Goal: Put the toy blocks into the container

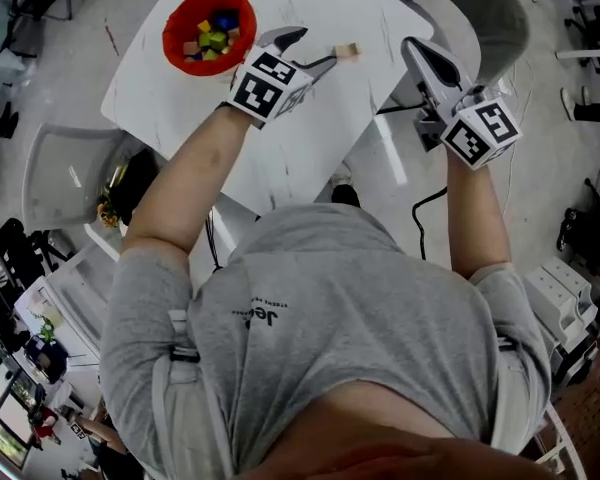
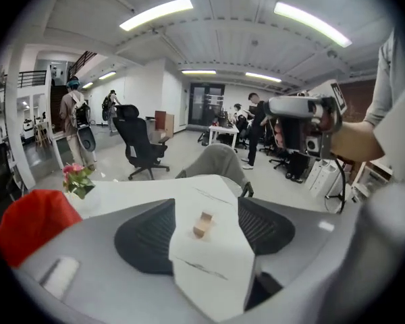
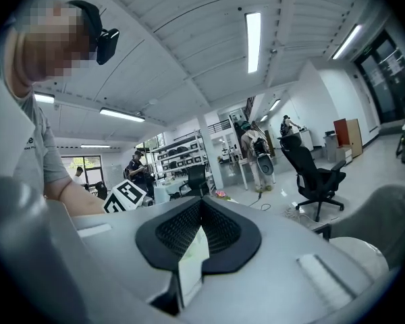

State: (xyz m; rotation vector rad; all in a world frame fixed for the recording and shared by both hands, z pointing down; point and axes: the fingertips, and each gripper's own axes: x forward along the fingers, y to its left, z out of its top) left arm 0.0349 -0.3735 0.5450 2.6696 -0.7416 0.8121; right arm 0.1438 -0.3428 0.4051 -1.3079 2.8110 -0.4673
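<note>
Right now my left claw (image 1: 320, 46) hangs low over the white table (image 1: 280, 138) with its jaws spread wide and nothing clamped between them. In the left gripper view a small wooden block (image 2: 202, 224) lies on the tabletop in the gap between the two pads, touching neither. From above, that block sits just beyond my fingertips, near the table's far right edge. The red container (image 1: 170, 33) stands at the far left of the table, well apart from the block, with a heap of coloured blocks (image 1: 212, 38) already inside it. My right claw (image 3: 201, 202) is off the table's right side, near a grey chair (image 1: 490, 8). Its pads are clenched together at the tips and it grasps nothing.
</note>
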